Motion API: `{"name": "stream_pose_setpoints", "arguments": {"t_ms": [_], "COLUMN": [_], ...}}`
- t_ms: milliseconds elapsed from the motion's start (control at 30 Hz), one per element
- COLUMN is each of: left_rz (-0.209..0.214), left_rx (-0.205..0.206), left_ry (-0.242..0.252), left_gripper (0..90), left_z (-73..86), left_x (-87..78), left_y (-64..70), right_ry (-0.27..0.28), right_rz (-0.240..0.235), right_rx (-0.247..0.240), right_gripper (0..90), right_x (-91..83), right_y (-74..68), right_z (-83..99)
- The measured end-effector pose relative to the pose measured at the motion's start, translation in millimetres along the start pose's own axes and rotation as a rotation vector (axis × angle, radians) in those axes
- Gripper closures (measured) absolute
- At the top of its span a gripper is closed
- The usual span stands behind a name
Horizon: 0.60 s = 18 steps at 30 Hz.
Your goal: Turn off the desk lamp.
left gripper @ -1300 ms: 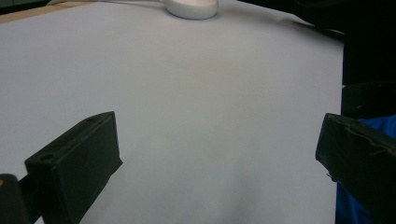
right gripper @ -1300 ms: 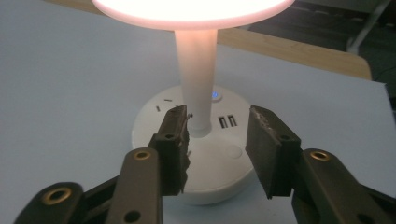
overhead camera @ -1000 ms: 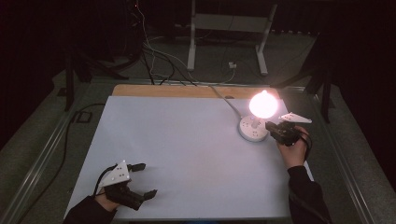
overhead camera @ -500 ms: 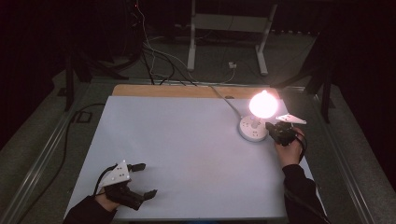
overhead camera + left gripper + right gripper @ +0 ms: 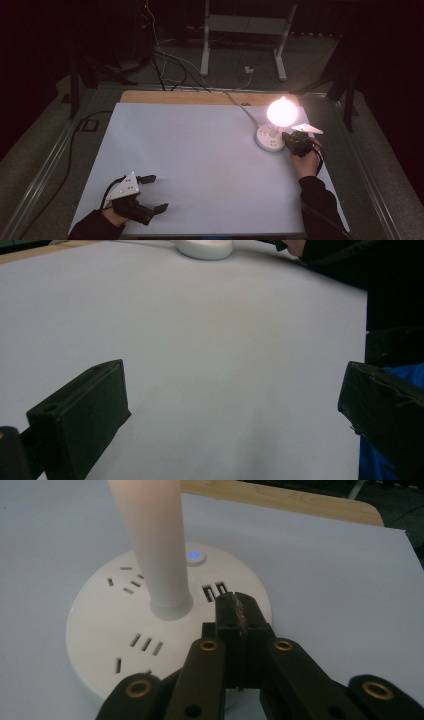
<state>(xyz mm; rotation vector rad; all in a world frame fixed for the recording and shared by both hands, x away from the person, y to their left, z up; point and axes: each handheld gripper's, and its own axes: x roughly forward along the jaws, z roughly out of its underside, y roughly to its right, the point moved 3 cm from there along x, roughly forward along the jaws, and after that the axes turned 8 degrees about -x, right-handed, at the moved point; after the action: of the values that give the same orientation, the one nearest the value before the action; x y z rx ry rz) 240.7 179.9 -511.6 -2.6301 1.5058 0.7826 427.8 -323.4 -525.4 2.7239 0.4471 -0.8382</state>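
Black right gripper (image 5: 239,611): jaws pressed together with nothing between them, tips poised over the near edge of the round socket base; in the high view it (image 5: 290,140) sits just beside that base, held by the right hand (image 5: 306,159).
Round power socket base (image 5: 125,630): white disc on the tabletop, with plug slots around its top, two small ports just ahead of the jaw tips, and a button lit blue (image 5: 194,556) on its far side.
Lamp stem (image 5: 150,540): pale tapered column rising from the middle of the base.
Lamp globe (image 5: 282,112): glowing brightly, directly above the base (image 5: 267,140).
Cord (image 5: 244,111): runs from the base to the far edge of the tabletop.
Left gripper (image 5: 152,192): jaws spread wide apart, holding nothing, low over the near left corner, well apart from the lamp; held by the left hand (image 5: 116,215).
Tabletop (image 5: 200,165): covered by a white sheet, with a strip of wood (image 5: 190,98) showing along the far edge.
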Motion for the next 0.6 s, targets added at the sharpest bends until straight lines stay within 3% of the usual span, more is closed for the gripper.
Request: {"name": "stream_pose_setpoints", "arguments": {"t_ms": [233,267,333,467,600], "left_rz": [0.001,0.001,0.000,0.003,0.002], "left_rx": [0.000,-0.003,-0.001,-0.005,-0.002], "left_ry": [-0.005,0.001,0.001,0.005,-0.002], "left_gripper": [0.5,0.5,0.5,0.4,0.5], "left_z": [0.2,-0.4,-0.2,-0.6,-0.2], "left_x": [0.6,0.5,0.3,0.1,0.6], "left_y": [-0.1,0.1,0.2,-0.6,-0.4], "right_ry": [-0.001,0.004,-0.002,0.048,0.097], "right_rz": [0.004,-0.008,0.009,0.017,0.016], "right_rx": [-0.005,0.029,0.022,0.017,0.045], "right_gripper": [89.9,90.0,89.9,89.9,89.9], "right_x": [0.7,0.7,0.0,-10.6,-22.6], "right_y": [0.0,1.3,2.0,4.2,8.9], "right_z": [0.5,1.1,1.0,-6.9,-15.5]}}
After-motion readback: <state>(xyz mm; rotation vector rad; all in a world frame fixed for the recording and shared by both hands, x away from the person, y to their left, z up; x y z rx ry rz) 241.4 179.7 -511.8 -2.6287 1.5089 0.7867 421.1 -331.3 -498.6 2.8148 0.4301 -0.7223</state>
